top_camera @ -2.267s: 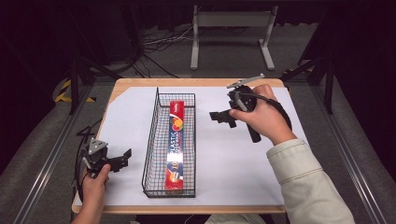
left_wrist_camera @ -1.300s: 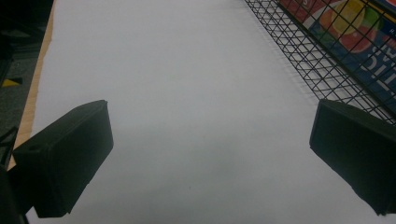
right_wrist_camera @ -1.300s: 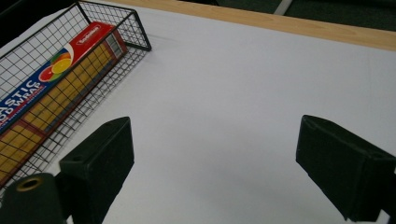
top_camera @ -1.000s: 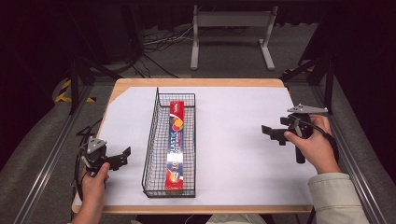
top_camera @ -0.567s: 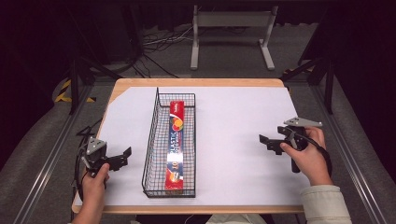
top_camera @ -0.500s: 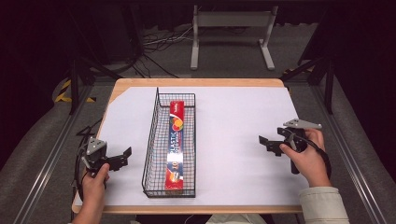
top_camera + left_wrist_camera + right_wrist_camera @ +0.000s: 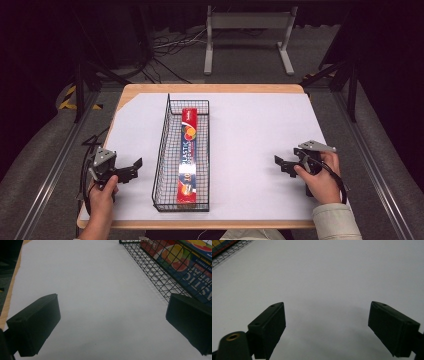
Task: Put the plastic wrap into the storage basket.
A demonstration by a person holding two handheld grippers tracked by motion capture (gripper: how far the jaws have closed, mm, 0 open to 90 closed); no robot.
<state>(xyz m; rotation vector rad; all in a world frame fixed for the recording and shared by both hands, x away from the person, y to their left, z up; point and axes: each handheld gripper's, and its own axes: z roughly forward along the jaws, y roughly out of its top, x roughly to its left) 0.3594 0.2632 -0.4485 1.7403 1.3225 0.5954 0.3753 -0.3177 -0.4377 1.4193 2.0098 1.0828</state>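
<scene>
Inside the black wire basket (image 7: 162,165) near the middle of the bench (image 7: 250,130), the long red box of plastic wrap (image 7: 188,155) lay flat along its length, so the placing looked done. The left gripper (image 7: 131,167) and right gripper (image 7: 281,164) rested low at either side, well apart from the basket, jaws spread wide and empty, with seemingly nothing left to do.

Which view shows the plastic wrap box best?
The high view: the plastic wrap box lies lengthwise in the wire basket, seen whole. The left gripper view catches part of its printed face through the mesh at top right. The right gripper view gives a coloured sliver behind mesh at top left.
</scene>
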